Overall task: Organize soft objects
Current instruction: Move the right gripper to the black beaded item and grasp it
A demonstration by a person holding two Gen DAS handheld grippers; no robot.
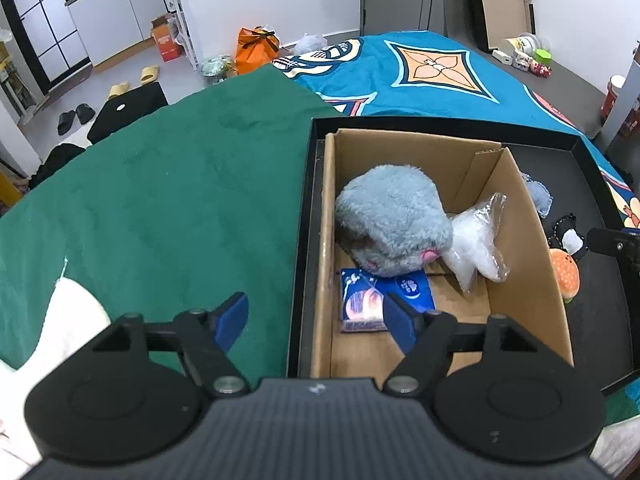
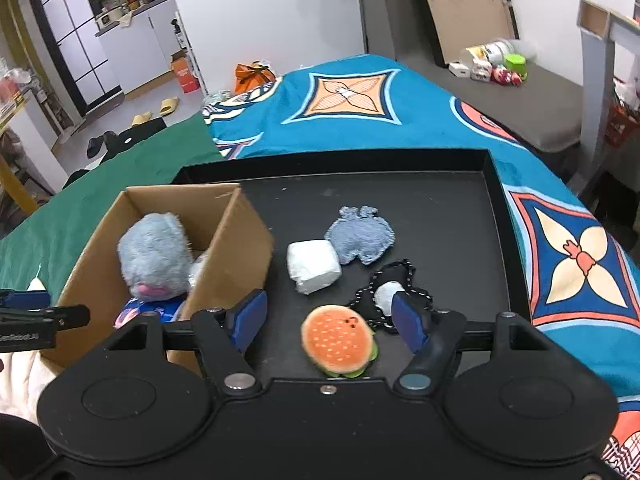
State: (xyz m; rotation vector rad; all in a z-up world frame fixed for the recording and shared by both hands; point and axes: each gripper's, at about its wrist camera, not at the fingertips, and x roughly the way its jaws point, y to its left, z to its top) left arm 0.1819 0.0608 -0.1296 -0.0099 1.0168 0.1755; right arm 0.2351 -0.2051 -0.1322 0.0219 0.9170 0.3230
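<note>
Burger plush (image 2: 339,340) w/ white pack (image 2: 313,266): right view only.

Left gripper (image 1: 316,316): jaws spread wide, nothing between the blue pads. Right gripper (image 2: 328,316): likewise spread wide, holding nothing.

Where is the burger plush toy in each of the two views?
Left wrist: burger plush toy at the far right, on the black tray, beyond the box wall.
Right wrist: burger plush toy low in the centre, between the open tongs.
Shared landmark: cardboard box.
</note>
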